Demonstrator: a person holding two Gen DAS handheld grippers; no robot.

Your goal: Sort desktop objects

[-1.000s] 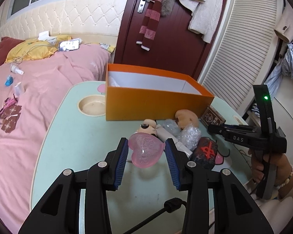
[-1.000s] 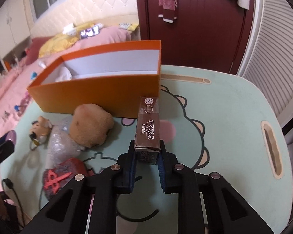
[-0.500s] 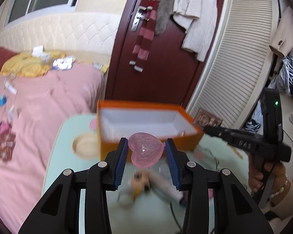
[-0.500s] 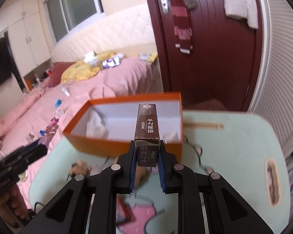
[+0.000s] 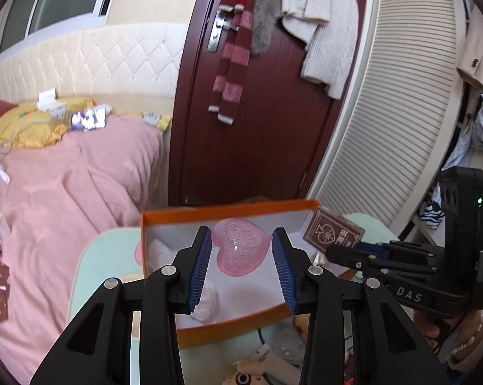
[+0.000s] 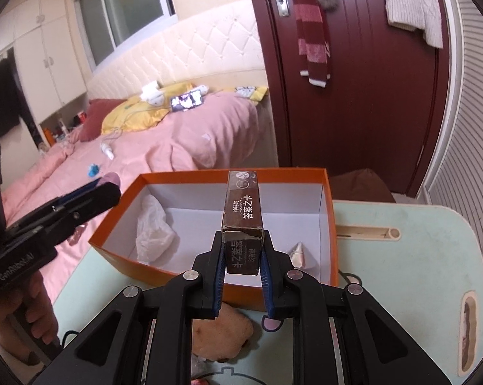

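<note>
My left gripper (image 5: 241, 250) is shut on a translucent pink heart-shaped dish (image 5: 239, 246), held in the air over the open orange box (image 5: 228, 330). My right gripper (image 6: 243, 258) is shut on a brown card box (image 6: 243, 211) with printed characters, also raised above the orange box (image 6: 328, 224). In the left wrist view the card box (image 5: 332, 234) and the right gripper (image 5: 347, 253) hang over the box's right end. The left gripper (image 6: 81, 199) enters the right wrist view from the left. White crumpled paper (image 6: 153, 227) lies inside the box.
On the pale green table (image 6: 401, 276) in front of the box lie a tan plush (image 6: 222, 333), a doll figure (image 5: 254, 372) and clear wrapping (image 5: 286, 343). A silver wrapped piece (image 6: 297, 253) is in the box. A pink bed (image 5: 64, 199) lies left; a dark red door (image 5: 257, 112) stands behind.
Both grippers rose from table level and moved forward over the orange box, each carrying its object. The loose items on the table slid down to the bottom of both views.
</note>
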